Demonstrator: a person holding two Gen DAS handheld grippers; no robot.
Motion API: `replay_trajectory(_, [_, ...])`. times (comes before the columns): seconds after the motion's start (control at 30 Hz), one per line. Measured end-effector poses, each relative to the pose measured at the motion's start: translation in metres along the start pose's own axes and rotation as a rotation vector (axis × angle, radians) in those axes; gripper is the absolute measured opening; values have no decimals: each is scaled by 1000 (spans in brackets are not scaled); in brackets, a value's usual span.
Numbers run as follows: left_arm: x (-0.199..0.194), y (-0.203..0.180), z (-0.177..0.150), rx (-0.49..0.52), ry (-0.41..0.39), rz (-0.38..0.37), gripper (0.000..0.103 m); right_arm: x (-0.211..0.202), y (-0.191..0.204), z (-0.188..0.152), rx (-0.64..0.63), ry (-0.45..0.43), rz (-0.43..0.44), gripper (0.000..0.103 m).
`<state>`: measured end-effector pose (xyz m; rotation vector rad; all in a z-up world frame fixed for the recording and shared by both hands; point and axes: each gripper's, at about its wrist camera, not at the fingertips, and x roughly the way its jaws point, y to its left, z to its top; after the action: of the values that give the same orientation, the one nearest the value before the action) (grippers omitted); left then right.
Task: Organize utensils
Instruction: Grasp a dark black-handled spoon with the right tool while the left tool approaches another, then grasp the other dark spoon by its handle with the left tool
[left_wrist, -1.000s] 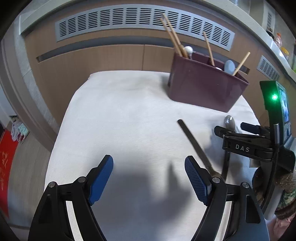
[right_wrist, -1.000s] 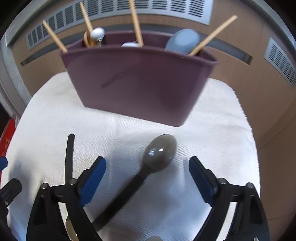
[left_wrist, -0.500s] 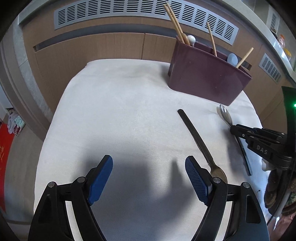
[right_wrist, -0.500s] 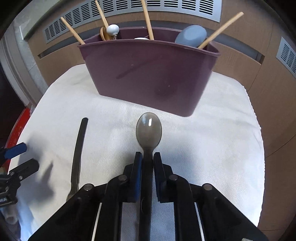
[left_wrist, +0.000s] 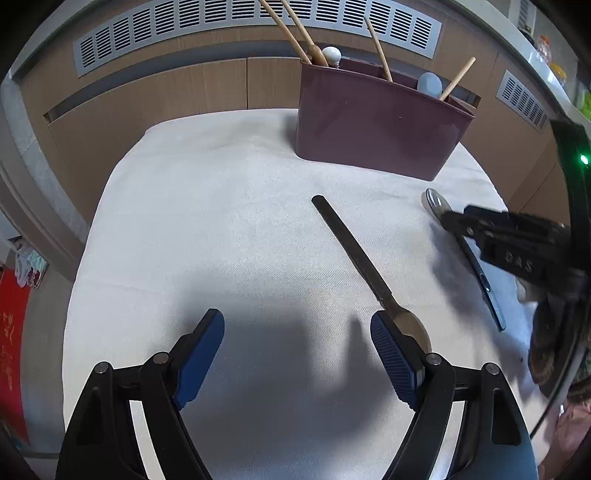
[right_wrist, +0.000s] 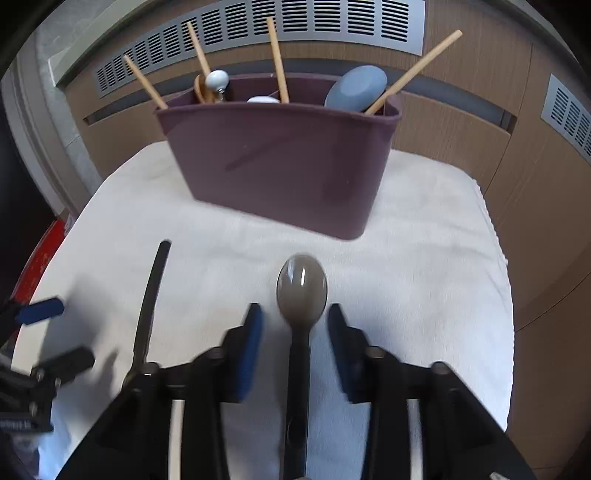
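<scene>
A grey spoon (right_wrist: 301, 286) with a dark handle lies on the white cloth (left_wrist: 221, 221), its bowl pointing at the maroon utensil caddy (right_wrist: 280, 162). My right gripper (right_wrist: 295, 314) straddles its handle. The jaws are opening and the pads stand clear of the handle on both sides. A second dark-handled spoon (left_wrist: 351, 247) lies slantwise left of it. Its bowl sits just beyond the right finger of my left gripper (left_wrist: 295, 321), which is open and holds nothing. In the left wrist view the right gripper (left_wrist: 454, 221) sits low over the first spoon (left_wrist: 434, 201).
The caddy (left_wrist: 376, 129) stands at the cloth's far side with wooden chopsticks, a blue-grey spoon (right_wrist: 356, 88) and white-tipped utensils in it. Wood-panelled cabinets with vent grilles run behind. The cloth's edges fall away left and right. A sleeve shows at far right.
My right gripper shut on the grey spoon's handle, turning it straight toward the caddy, then parted again. My left gripper shifted toward the second spoon, whose bowl is now beside its right finger.
</scene>
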<state>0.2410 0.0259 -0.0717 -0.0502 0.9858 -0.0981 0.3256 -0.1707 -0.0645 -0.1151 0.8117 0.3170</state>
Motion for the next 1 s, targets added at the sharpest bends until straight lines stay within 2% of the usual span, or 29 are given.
replay_trajectory(0.1, [-1, 2, -2, -1, 4, 7, 82, 12, 1, 9, 8, 21, 3, 47])
replay_trajectory(0.13, [-1, 3, -2, -3, 7, 9, 82, 15, 1, 11, 10, 37, 16, 44])
replay_trajectory(0.17, [-2, 4, -3, -6, 10, 12, 82, 16, 0, 9, 12, 48, 27, 30])
replay_trajectory(0.4, [-4, -1, -7, -6, 25, 2, 82, -18, -11, -13, 28, 31, 63, 31])
replay_trajectory(0.5, [-10, -18, -10, 41, 9, -39, 82, -46, -28, -28, 61, -2, 64, 31])
replay_trajectory(0.63, [-17, -51, -18, 119, -14, -152, 82, -70, -46, -48, 85, -39, 14, 31])
replay_trajectory(0.7, [-20, -69, -23, 183, -28, -158, 82, -79, -55, -59, 92, -51, 3, 31])
replay_trajectory(0.77, [-17, -83, -28, 239, -7, -124, 81, -89, -62, -69, 112, -57, 12, 31])
replay_trajectory(0.83, [-11, -89, -28, 241, 28, -99, 81, -92, -68, -79, 131, -67, 17, 31])
replay_trajectory(0.93, [-3, -93, -27, 224, 77, -130, 81, -93, -70, -83, 146, -81, 7, 31])
replay_trajectory(1.0, [0, -98, -25, 218, 92, -187, 81, -90, -72, -84, 151, -81, 8, 31])
